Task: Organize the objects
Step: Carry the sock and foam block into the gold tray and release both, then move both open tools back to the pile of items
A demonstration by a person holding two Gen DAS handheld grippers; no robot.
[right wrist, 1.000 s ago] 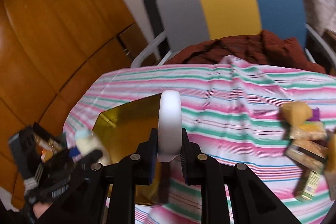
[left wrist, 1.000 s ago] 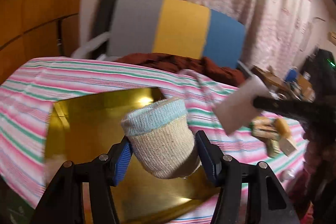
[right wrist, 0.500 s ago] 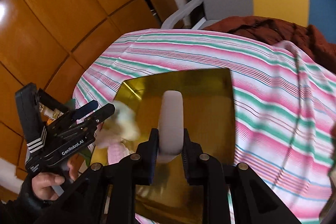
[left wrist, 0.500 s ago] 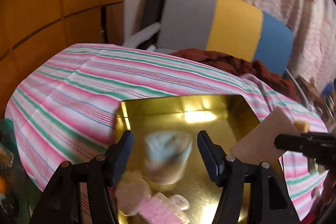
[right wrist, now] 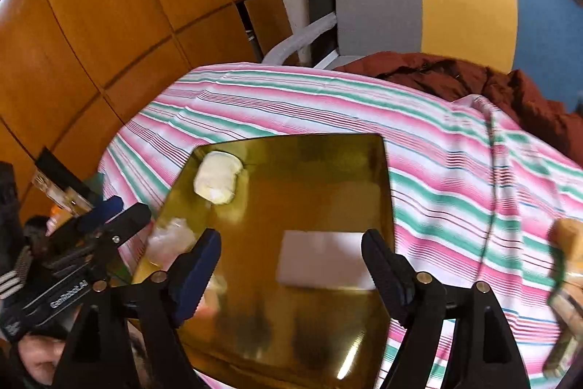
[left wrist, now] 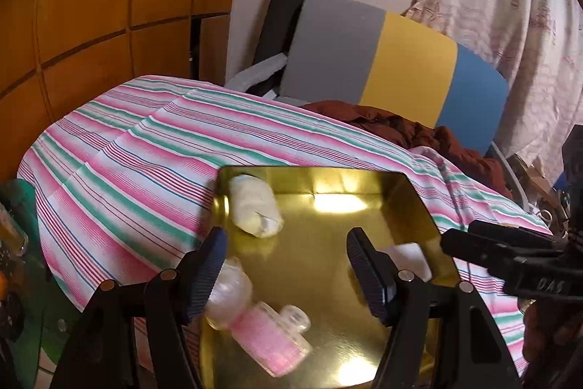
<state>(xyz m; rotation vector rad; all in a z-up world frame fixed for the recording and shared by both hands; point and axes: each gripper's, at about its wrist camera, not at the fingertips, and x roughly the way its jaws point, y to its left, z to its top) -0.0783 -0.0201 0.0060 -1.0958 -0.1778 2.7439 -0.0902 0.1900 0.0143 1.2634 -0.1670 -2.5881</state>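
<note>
A gold metal tray (left wrist: 328, 279) (right wrist: 291, 316) lies on the striped tablecloth. A cream rolled sock (left wrist: 255, 206) (right wrist: 217, 182) rests on its side in the tray's far left corner. A flat white pad (right wrist: 324, 257) (left wrist: 408, 259) lies on the tray's right side. A pink bottle (left wrist: 269, 341) and a clear round jar (left wrist: 229, 294) (right wrist: 169, 239) lie near the tray's front left. My left gripper (left wrist: 288, 274) hovers open over the tray with nothing between its fingers. My right gripper (right wrist: 291, 268) is open just in front of the white pad.
A chair with a grey, yellow and blue back (left wrist: 393, 64) holds a dark red cloth (left wrist: 400, 130) behind the table. Wooden panels (left wrist: 91, 6) line the left wall. Small boxes (right wrist: 568, 265) lie at the table's right edge. Bottles (left wrist: 11, 232) stand at far left.
The left gripper let go of the sock, which now lies in the tray's far corner. The right gripper opened and the white pad dropped flat onto the tray.
</note>
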